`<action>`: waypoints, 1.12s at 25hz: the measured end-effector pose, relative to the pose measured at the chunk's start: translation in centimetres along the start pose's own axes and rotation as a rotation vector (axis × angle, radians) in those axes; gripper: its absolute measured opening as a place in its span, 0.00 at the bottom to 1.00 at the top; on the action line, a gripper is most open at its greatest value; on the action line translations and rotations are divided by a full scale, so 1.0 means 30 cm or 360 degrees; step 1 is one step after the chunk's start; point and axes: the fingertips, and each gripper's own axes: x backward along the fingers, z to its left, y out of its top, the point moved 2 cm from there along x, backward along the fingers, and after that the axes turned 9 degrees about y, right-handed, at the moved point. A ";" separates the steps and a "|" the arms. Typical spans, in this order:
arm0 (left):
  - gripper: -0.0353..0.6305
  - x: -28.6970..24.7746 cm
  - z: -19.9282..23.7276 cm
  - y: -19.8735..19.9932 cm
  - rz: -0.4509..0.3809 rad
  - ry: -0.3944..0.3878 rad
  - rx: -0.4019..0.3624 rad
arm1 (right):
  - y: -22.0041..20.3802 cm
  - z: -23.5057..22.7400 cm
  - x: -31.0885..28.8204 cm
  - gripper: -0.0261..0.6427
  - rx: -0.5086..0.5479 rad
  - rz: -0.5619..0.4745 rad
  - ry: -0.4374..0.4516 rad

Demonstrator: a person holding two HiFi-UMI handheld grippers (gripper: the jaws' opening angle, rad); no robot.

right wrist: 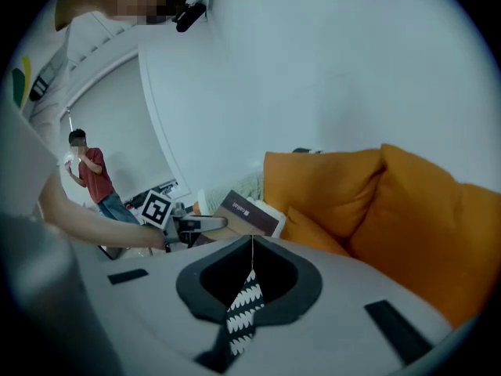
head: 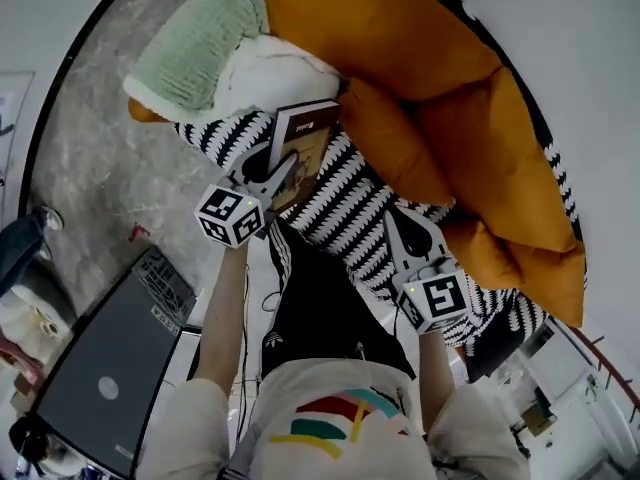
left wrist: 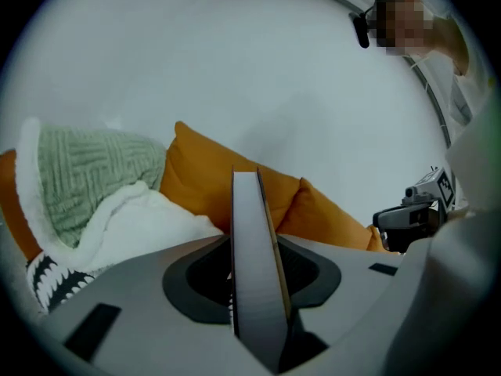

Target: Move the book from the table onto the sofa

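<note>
Where the book (head: 308, 133) is, head view: over the sofa (head: 420, 28), its near edge pinched by the left gripper (head: 288, 168); I cannot tell whether it touches the fabric.
Around it, head view: puffy orange cushions (head: 400, 138) to the right, a black-and-white zigzag throw (head: 340, 203) beneath, and a green knitted blanket (head: 195, 53) with white fleece lining just beyond.
Other hand, head view: the right gripper (head: 398, 220) is over the throw, apart from the book.
Book, left gripper view: upright between the clamped jaws, pale page block edge-on, thin brown cover; cushions behind.
Jaws, right gripper view: pressed together, nothing held; zigzag fabric below, book's brown cover beyond.
</note>
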 end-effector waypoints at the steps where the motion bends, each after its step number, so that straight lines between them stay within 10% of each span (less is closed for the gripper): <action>1: 0.29 -0.050 0.051 -0.033 0.0010 0.0003 -0.0012 | -0.042 -0.009 -0.048 0.06 0.0001 0.0029 0.0004; 8: 0.30 -0.201 0.327 -0.112 0.0049 0.0079 -0.0038 | -0.211 -0.004 -0.212 0.06 -0.0044 0.0171 0.0065; 13: 0.41 -0.179 0.531 -0.133 0.0211 0.0812 -0.0392 | -0.173 0.022 -0.237 0.06 -0.0034 0.0208 0.0059; 15: 0.45 -0.151 0.552 -0.092 0.0169 0.0930 -0.0350 | -0.118 0.027 -0.245 0.06 0.0010 0.0193 0.0052; 28: 0.47 0.150 0.214 0.387 -0.0166 0.0720 -0.0204 | 0.363 0.149 -0.153 0.06 0.0303 -0.0114 -0.0011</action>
